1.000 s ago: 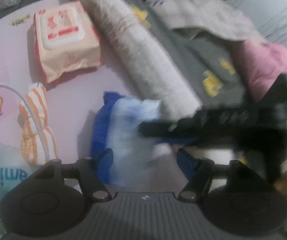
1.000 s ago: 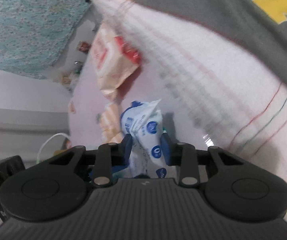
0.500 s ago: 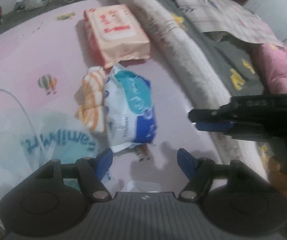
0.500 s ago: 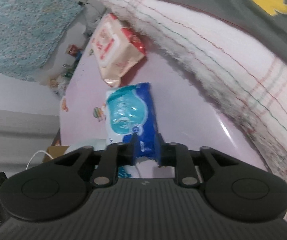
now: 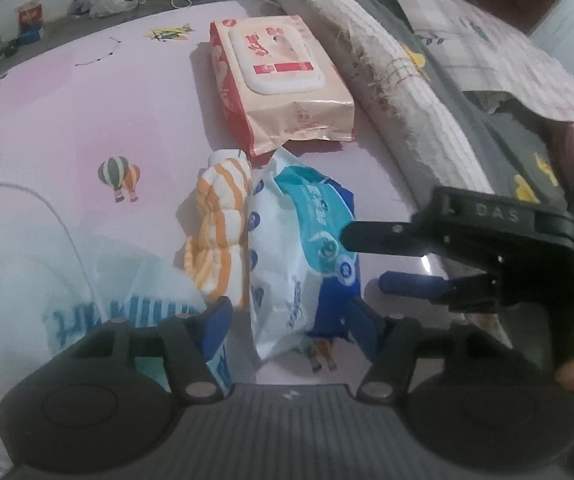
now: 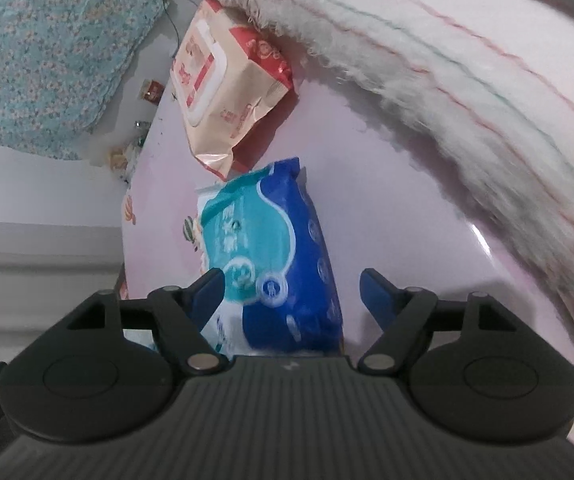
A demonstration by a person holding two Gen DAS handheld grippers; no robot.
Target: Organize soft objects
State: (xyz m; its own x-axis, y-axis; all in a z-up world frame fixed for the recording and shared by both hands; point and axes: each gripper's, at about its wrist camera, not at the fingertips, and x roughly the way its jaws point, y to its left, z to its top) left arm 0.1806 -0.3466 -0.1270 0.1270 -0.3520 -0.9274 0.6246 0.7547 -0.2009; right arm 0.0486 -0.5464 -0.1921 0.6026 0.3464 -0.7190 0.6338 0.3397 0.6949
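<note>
Pink balloon-print sheet (image 5: 87,128) under blue wipes pack (image 6: 287,248), between both tools' unclamped fingers: left tool (image 5: 289,326) closing, right tool (image 6: 291,292) opening.

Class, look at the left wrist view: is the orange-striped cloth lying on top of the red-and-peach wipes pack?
No: the orange-striped cloth lies on the pink sheet beside the blue pack.

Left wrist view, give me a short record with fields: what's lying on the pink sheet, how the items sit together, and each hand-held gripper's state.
surface: pink sheet
blue wipes pack: lying flat, touching the striped cloth
striped cloth: orange and white, left of the pack
peach wipes pack: beyond them, beside the rolled towel
left hand-held gripper: closing, pack's near end between the jaws
right hand-held gripper: opening, pack released
</note>
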